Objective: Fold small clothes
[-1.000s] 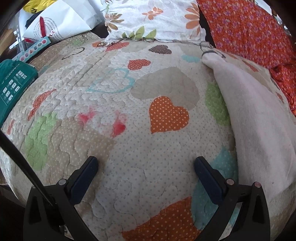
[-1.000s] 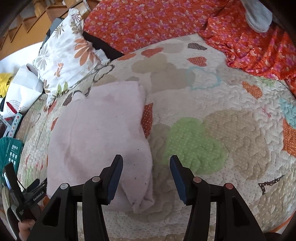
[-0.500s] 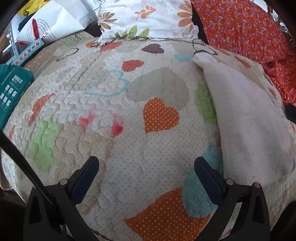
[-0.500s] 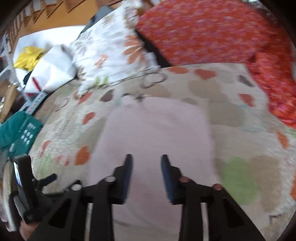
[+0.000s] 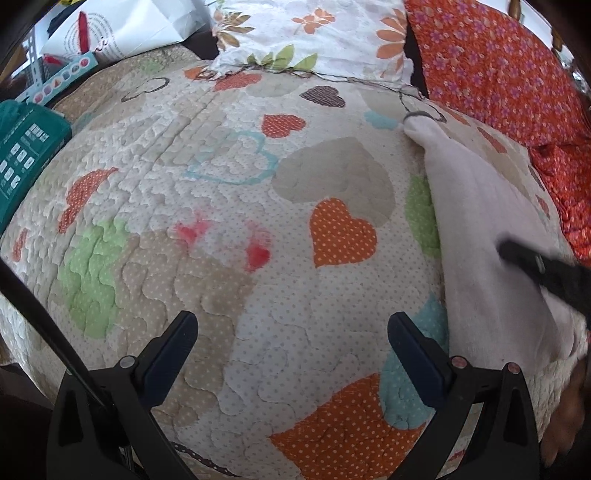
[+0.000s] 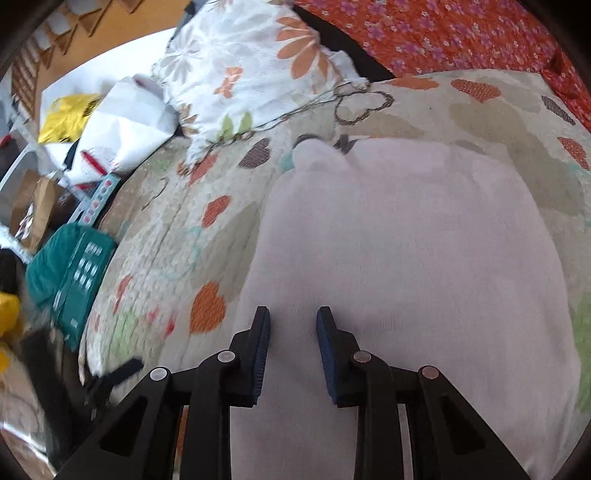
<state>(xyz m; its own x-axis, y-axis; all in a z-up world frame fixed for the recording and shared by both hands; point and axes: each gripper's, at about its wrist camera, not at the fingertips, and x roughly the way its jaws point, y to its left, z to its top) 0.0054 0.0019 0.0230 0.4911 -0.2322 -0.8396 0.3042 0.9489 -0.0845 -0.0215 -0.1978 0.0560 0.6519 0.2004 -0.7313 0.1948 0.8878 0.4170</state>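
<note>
A pale pink folded cloth (image 6: 406,240) lies flat on the heart-patterned quilt (image 6: 177,229). My right gripper (image 6: 292,325) hovers over the cloth's near middle, jaws partly open with a narrow gap and nothing between them. In the left wrist view the same cloth (image 5: 476,236) lies at the right, with the right gripper's finger (image 5: 517,254) over it. My left gripper (image 5: 291,332) is wide open and empty above bare quilt (image 5: 221,221), left of the cloth.
A floral pillow (image 5: 314,33) and an orange flowered blanket (image 5: 498,66) lie at the far side. A teal box (image 5: 22,158), a white bag (image 5: 122,26) and clutter sit off the quilt's left edge.
My right gripper swung from the cloth's right edge to over its middle and its jaws narrowed. My left gripper stayed wide open, shifting slightly.
</note>
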